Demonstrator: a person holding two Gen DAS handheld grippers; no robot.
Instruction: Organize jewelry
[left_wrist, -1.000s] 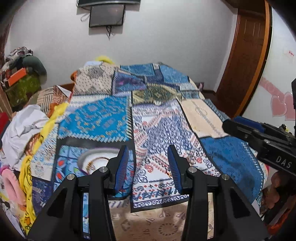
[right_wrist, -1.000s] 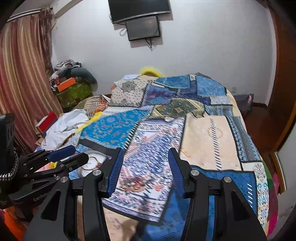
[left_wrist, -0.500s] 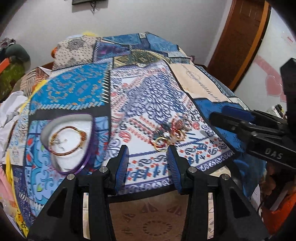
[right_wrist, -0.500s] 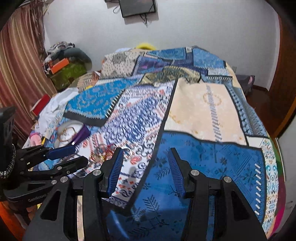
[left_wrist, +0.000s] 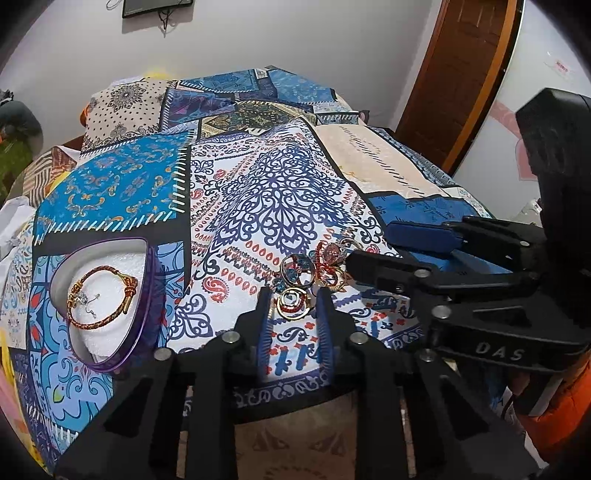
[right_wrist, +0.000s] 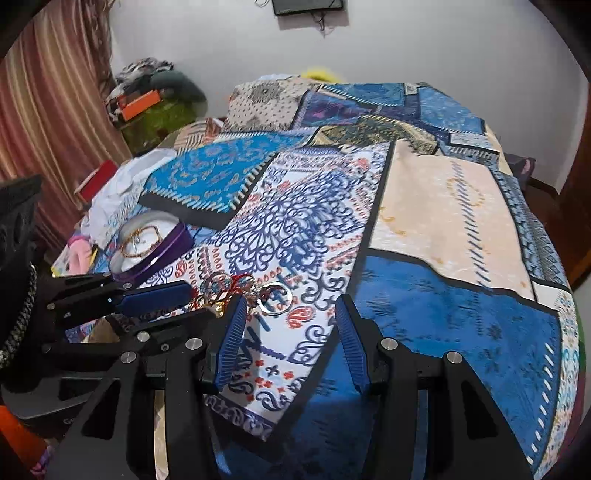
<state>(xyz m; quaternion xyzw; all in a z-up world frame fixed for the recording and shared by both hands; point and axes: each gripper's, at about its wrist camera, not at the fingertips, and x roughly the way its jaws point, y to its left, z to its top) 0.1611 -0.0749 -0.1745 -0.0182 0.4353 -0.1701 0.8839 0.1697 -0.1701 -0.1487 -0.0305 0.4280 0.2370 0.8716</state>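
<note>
Left wrist view shows a bed (left_wrist: 280, 192) covered with a patchwork cloth of printed cotton panels: blue, cream and white with dark blue curls and red drops. On the near left part of the cloth stands a heart-shaped box (left_wrist: 146, 295) with a purple rim and a white soft lining. Inside it lies one bracelet (left_wrist: 99, 295), a round cord twisted in red and gold with gold metal ends and a small silver chain.

To the right of the box, on the white panel, lies a small heap of jewelry (left_wrist: 314, 269): thin gold rings and hoops, some with blue stones, some with red and pink ones. One round gold piece with a red and blue spiral, the spiral ring (left_wrist: 293, 301), is the nearest of the heap.

The left gripper (left_wrist: 293, 306) has black arms and blue ribbed pads. Its fingers are only narrowly apart, and the spiral ring sits between the tips; I cannot tell if the pads touch it.

The right gripper (left_wrist: 373, 251) comes in from the right side in this view, with its tips just beside the heap. In the right wrist view the right gripper (right_wrist: 290, 314) is spread wide and holds nothing; a silver ring (right_wrist: 275, 295) of the heap lies just beyond its left finger. The box (right_wrist: 173, 240) is far left there, with the bracelet (right_wrist: 142, 240) in it.
</note>
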